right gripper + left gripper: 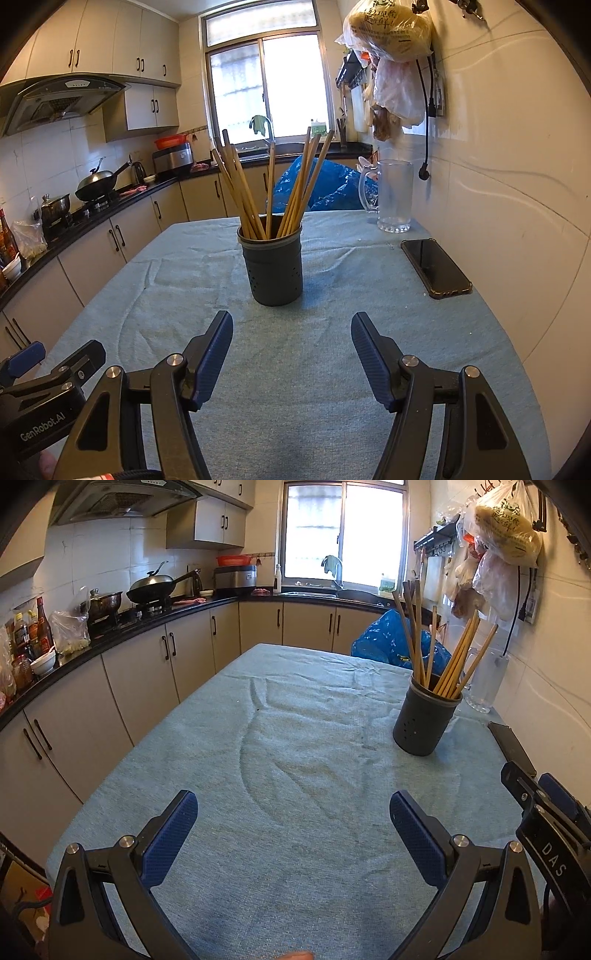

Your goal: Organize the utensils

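A dark grey utensil holder (273, 264) stands upright on the blue-grey tablecloth (295, 369), with several wooden chopsticks (236, 188) standing in it. In the left wrist view the holder (424, 722) is at the far right, with its chopsticks (458, 657). My right gripper (291, 332) is open and empty, just in front of the holder. My left gripper (293, 812) is open and empty over bare cloth, left of the holder. The right gripper's body (546, 812) shows at the right edge of the left wrist view.
A black phone (436, 267) lies on the cloth near the right wall. A clear glass mug (393, 195) stands at the far right corner. A blue plastic bag (325, 184) sits behind the table. Kitchen counters (110, 635) run along the left.
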